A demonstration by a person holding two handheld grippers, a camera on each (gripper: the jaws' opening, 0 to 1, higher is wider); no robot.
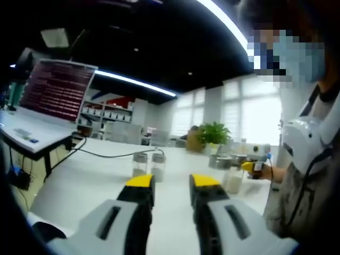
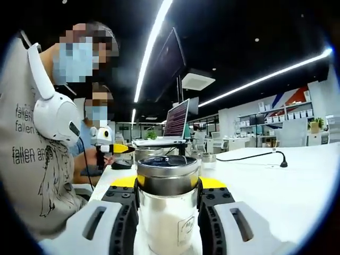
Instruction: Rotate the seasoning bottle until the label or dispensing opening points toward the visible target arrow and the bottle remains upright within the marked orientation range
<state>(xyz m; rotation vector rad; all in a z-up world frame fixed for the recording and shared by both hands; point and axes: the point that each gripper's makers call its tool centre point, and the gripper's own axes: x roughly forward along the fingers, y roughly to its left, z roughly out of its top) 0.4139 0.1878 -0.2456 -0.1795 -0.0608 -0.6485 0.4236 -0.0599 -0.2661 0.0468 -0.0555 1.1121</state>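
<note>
Right gripper (image 2: 168, 194) up close: its two yellow-tipped jaws are clamped on the seasoning bottle (image 2: 168, 212), one on each side just below the lid. The bottle stands upright, clear glass with white contents, one dark metal lid (image 2: 168, 167) on top and a small label low on its front. It sits on the white desk (image 2: 287, 186), close to the near edge where a person in a printed shirt (image 2: 32, 159) leans in.

Past it, two more jars (image 2: 204, 158) peek out behind the lid, then one open laptop (image 2: 172, 125) on a stand, and a black cable (image 2: 255, 155) running across the desk to the right. Plenty of bare white surface out on that side.

Left gripper (image 1: 171, 186) now: jaws apart, holding nothing, hovering over the desk. Ahead of it stand two small lidded jars (image 1: 149, 163), side by side and nearly touching, with open desk all around them. Off to the right, more jars cluster near the other gripper (image 1: 254, 166); I cannot count them. One potted plant (image 1: 213, 133) sits beyond, a laptop far left.
</note>
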